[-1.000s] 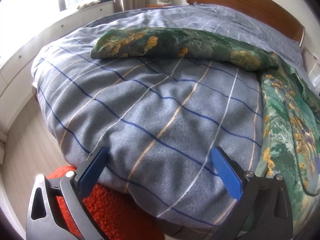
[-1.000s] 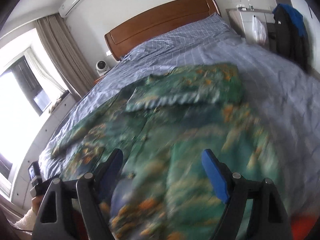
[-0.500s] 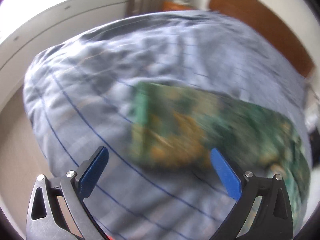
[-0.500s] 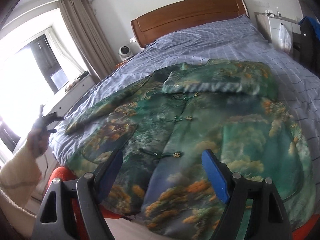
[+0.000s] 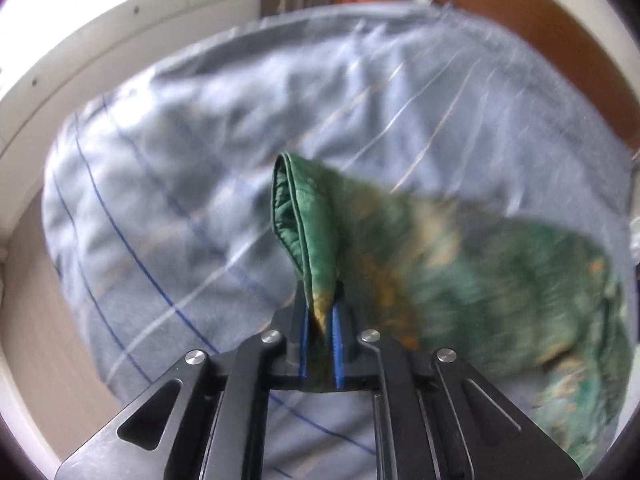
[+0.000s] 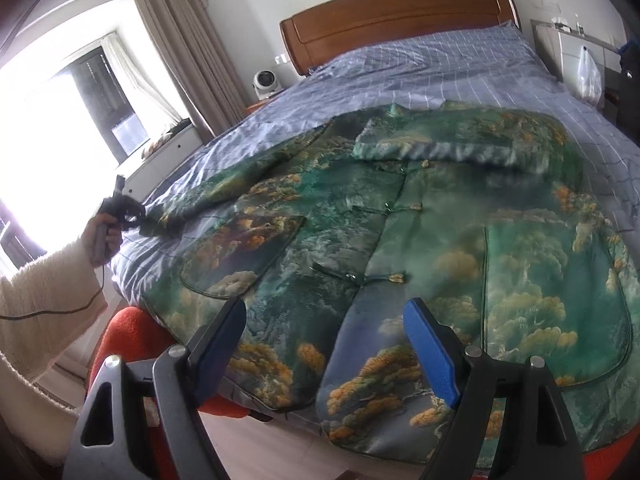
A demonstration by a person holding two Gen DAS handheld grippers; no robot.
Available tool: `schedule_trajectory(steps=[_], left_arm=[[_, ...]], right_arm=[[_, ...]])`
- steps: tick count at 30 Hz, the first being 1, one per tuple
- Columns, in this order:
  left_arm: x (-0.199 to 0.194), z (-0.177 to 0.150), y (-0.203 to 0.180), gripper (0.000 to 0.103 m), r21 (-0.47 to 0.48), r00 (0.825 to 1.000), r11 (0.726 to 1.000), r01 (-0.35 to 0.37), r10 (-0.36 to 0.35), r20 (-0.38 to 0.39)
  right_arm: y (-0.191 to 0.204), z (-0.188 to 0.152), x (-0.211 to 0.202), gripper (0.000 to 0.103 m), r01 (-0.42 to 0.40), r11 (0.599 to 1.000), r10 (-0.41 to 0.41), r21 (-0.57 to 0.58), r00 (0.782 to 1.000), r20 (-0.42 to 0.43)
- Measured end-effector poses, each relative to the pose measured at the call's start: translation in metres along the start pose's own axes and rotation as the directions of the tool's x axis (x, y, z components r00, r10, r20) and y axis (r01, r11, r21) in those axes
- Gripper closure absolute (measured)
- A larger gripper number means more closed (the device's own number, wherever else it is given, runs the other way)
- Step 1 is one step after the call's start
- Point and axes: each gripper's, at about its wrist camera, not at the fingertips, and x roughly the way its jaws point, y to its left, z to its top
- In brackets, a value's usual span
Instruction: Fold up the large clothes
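Our left gripper (image 5: 319, 320) pinches the sleeve (image 5: 308, 216) of the green jacket (image 6: 400, 232), and our right gripper (image 6: 326, 344) hangs open above its hem.

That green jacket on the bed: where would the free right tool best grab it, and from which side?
Probably the near bottom hem of the jacket, where it hangs over the bed edge. The right gripper is open right before it, so come in low from the foot of the bed; the loose hanging edge lets one jaw slip under.

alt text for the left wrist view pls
The left gripper is clamped on the cuff of a green and gold patterned jacket sleeve, lifting it above a grey-blue striped bedspread. A wooden headboard shows at the top right.
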Motion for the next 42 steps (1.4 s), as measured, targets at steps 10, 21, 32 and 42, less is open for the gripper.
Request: schedule_trajectory(steps=[10, 21, 32, 42], left_arm=[[-0.22, 0.011, -0.262, 0.098, 0.493, 0.901, 0.833, 0.25, -0.387, 0.196], [-0.163, -0.151, -0.518, 0.095, 0.746, 0.893, 0.591, 0.308, -0.451, -0.012], [-0.148, -0.161, -0.467, 0.011, 0.768, 0.882, 0.563, 0.307, -0.471, -0.007], [-0.049, -0.143, -0.285, 0.008, 0.704, 0.977, 0.705, 0.081, -0.196, 0.084]], right_arm=[[-0.014, -0.004, -0.019, 0.023, -0.037, 0.998, 0.032, 0.046, 0.994, 0.109], [-0.058, -0.022, -0.048, 0.023, 0.025, 0.982, -0.056, 0.186, 0.985, 0.164], [-0.098, 0.022, -0.071, 0.023, 0.049, 0.96, -0.079, 0.275, 0.992, 0.099], [-0.15, 0.182, 0.1, 0.023, -0.168, 0.869, 0.226, 0.465, 0.971, -0.073]])
